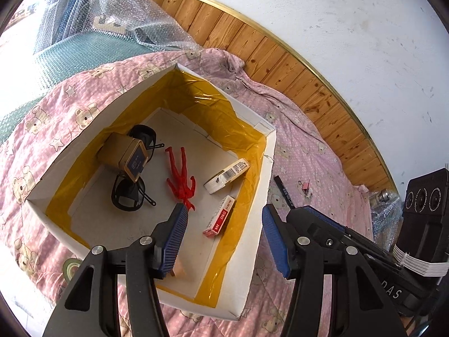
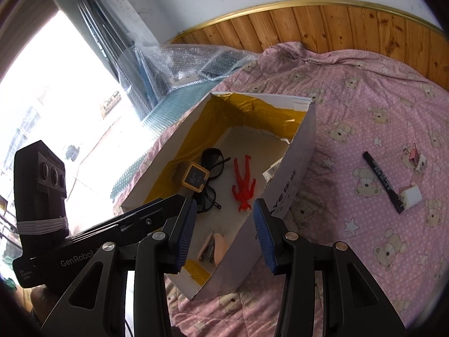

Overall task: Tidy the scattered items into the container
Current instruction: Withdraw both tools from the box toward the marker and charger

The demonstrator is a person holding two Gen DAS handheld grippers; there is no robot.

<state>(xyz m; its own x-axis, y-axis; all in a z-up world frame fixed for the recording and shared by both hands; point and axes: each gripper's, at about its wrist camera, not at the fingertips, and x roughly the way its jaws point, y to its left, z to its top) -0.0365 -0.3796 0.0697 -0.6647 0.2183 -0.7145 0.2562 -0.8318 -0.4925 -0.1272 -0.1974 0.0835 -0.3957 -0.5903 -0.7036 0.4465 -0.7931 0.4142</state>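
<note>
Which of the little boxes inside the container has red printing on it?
The staple box lying nearest the left tool, against the carton's yellow-taped wall. The white barcode box and the brown box show no red.

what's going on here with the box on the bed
A person holds two grippers over a white cardboard box on a pink bear-print quilt. Both the left gripper and right gripper are open and empty. Sunglasses, a red figure and a staples box are already inside; a black marker and white charger plug still lie on the quilt.
</note>
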